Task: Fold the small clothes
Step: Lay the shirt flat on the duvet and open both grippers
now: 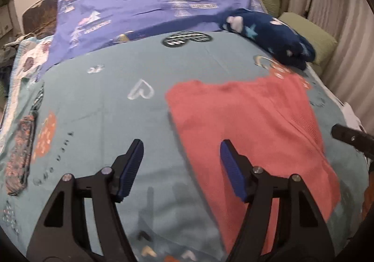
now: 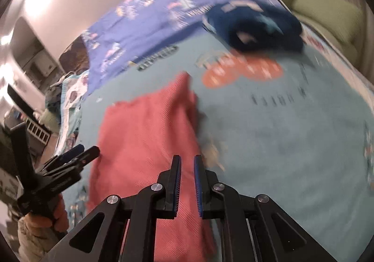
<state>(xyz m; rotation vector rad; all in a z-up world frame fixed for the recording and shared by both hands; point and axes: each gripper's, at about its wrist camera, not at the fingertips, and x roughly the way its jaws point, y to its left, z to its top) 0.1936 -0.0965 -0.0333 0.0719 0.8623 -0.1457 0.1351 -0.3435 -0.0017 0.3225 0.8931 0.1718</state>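
Note:
A coral-pink knit garment point(image 1: 252, 117) lies spread flat on the teal bed sheet point(image 1: 105, 110). My left gripper point(image 1: 181, 143) hangs open above the garment's near left edge, one pad over the sheet and the other over the cloth, with nothing between them. In the right wrist view the same garment point(image 2: 145, 126) runs under my right gripper point(image 2: 187, 157), whose jaws stand shut with only a narrow slit and no cloth pinched. The left gripper point(image 2: 79, 152) shows at the left there, held by a hand point(image 2: 58, 213). A black tip of the right gripper point(image 1: 346, 136) pokes in at the right edge.
A dark blue fleece piece with stars point(image 1: 275, 35) sits bunched at the far right of the bed. A purple printed sheet point(image 1: 140, 5) covers the far end. Green cushions point(image 1: 320, 40) and curtains line the right side. A patterned cloth strip point(image 1: 21, 152) lies at the left edge.

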